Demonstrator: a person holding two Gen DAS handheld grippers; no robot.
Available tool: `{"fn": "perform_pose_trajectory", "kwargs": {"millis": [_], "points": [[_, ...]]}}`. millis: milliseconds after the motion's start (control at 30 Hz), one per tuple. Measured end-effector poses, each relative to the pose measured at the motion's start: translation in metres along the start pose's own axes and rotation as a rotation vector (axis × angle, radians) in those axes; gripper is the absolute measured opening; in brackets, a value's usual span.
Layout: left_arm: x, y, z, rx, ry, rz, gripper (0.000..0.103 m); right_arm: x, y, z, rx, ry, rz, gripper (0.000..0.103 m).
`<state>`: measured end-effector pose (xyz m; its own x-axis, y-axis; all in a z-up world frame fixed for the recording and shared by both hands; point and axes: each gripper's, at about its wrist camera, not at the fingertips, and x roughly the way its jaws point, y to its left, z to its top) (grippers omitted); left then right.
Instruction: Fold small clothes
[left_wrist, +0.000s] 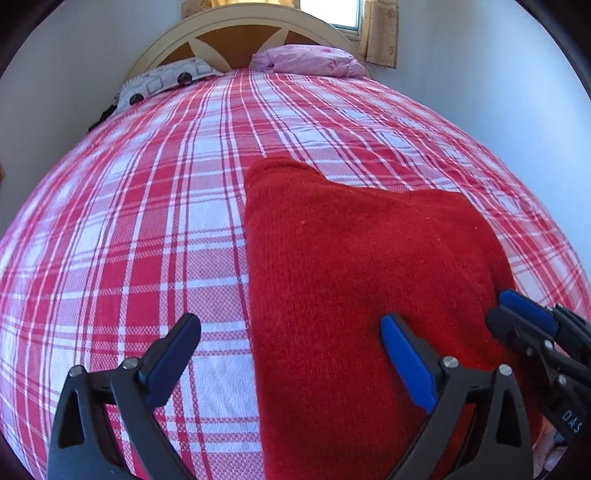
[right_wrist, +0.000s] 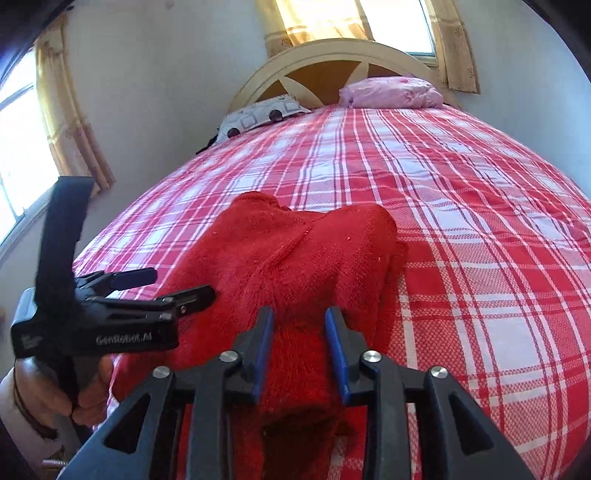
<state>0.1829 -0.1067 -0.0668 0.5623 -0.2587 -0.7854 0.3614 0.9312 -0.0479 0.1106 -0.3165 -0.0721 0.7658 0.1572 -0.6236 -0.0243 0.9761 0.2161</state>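
A red knit garment lies on the plaid bed, near the front edge; it also shows in the right wrist view. My left gripper is open and empty. Its right finger is over the garment's near part and its left finger is over the sheet. My right gripper is shut on a bunched fold of the red garment, which fills the gap between its blue pads. The right gripper also shows at the lower right of the left wrist view. The left gripper shows in the right wrist view, at the garment's left edge.
The bed has a red and white plaid sheet. A patterned grey pillow and a pink pillow lie by the headboard. White walls flank the bed, with curtained windows behind and on the left.
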Motion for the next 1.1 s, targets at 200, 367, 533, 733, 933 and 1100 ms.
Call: {"fn": "perform_pose_trajectory", "kwargs": {"millis": [200,367,533,733,933,1100], "points": [[-0.006,0.017,0.000,-0.040,0.005,-0.047,0.101,-0.033,-0.007,-0.002,0.056,-0.063,0.012,0.070],[-0.014,0.033,0.009,-0.136,-0.051,-0.085,0.101,-0.032,-0.035,0.012,0.216,-0.091,0.064,0.070],[0.013,0.020,0.016,-0.133,0.019,-0.078,0.100,0.017,-0.042,0.019,0.265,0.008,-0.020,0.070],[0.027,0.013,0.014,-0.148,0.050,-0.084,0.101,0.037,-0.056,0.002,0.358,0.005,0.057,0.070],[0.032,0.011,0.008,-0.155,0.028,-0.087,0.102,0.042,-0.051,-0.001,0.328,0.024,0.041,0.070],[0.031,0.010,0.007,-0.141,0.010,-0.096,0.102,0.044,-0.054,-0.002,0.336,0.026,0.054,0.070]]}}
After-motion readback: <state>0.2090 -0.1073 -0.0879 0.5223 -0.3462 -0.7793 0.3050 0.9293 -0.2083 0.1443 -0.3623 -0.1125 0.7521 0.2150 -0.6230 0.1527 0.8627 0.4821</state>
